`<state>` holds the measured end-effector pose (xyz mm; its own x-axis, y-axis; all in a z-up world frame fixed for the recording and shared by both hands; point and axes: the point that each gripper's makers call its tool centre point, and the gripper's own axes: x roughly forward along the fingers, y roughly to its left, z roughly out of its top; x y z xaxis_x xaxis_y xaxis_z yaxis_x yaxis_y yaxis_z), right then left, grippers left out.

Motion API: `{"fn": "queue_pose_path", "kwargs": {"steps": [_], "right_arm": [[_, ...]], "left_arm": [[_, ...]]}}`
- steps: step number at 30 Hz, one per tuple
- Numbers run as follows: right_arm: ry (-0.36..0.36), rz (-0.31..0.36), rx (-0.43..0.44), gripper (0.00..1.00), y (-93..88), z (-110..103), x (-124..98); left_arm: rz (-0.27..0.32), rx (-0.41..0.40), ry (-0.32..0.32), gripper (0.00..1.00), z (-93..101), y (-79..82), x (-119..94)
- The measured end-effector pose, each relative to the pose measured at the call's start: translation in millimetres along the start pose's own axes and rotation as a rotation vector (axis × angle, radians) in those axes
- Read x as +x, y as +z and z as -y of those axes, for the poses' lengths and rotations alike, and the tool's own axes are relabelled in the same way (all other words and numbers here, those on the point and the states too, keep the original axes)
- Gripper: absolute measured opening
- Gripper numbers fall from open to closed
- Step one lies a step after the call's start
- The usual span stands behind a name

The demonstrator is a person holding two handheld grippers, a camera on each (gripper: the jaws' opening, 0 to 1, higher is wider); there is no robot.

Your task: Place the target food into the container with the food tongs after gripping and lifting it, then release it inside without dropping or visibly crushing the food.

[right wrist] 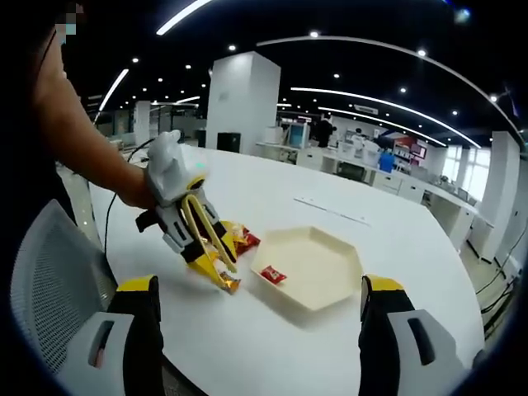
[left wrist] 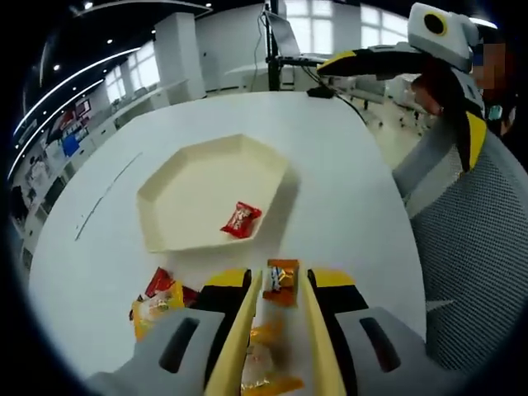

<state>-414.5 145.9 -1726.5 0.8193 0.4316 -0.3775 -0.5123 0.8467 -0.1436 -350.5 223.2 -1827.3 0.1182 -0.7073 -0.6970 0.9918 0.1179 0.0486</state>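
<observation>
My left gripper (left wrist: pixel 280 285) is shut on yellow food tongs (left wrist: pixel 244 330), and the tong tips pinch an orange-wrapped candy (left wrist: pixel 281 281) just above the white table. A cream hexagonal tray (left wrist: pixel 198 177) lies ahead with one red-wrapped candy (left wrist: pixel 241 219) in it. In the right gripper view, a hand holds the left gripper (right wrist: pixel 198 247), whose tongs (right wrist: pixel 206 235) reach down to the orange candy (right wrist: pixel 228 285) beside the tray (right wrist: pixel 318 285). The red candy (right wrist: pixel 273 275) lies near the tray's left edge. My right gripper (right wrist: pixel 261 285) is open and empty, and appears raised at far right (left wrist: pixel 363 62).
Loose red and yellow candies (left wrist: pixel 157 299) lie left of the tongs, seen as a small pile (right wrist: pixel 238 239) behind the left gripper. A grey mesh chair (left wrist: pixel 470 247) stands at the table's right edge. A laptop stand (left wrist: pixel 276 49) and cable sit at the table's far end.
</observation>
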Motion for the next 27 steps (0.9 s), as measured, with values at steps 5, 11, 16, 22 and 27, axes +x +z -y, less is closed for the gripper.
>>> {"fn": "queue_pose_path", "kwargs": {"steps": [5,11,16,22,27], "right_arm": [[0.003,-0.002,0.002,0.99,-0.3,0,0],[0.004,-0.003,0.004,0.99,-0.5,0,0],[0.007,-0.009,0.003,0.98,-1.5,-1,1],[0.003,-0.011,0.003,0.98,-2.1,0,1],[0.002,-0.004,0.008,0.98,-1.0,1,0]], "left_arm": [[-0.039,0.001,-0.010,0.22,1.4,-9.5,7],[-0.044,-0.052,0.016,0.17,-3.1,-8.0,7],[-0.031,-0.028,0.012,0.17,-2.6,-6.3,7],[-0.046,-0.030,-0.015,0.17,3.9,-3.7,1],[-0.038,-0.010,-0.008,0.17,-1.5,9.6,-17]]}}
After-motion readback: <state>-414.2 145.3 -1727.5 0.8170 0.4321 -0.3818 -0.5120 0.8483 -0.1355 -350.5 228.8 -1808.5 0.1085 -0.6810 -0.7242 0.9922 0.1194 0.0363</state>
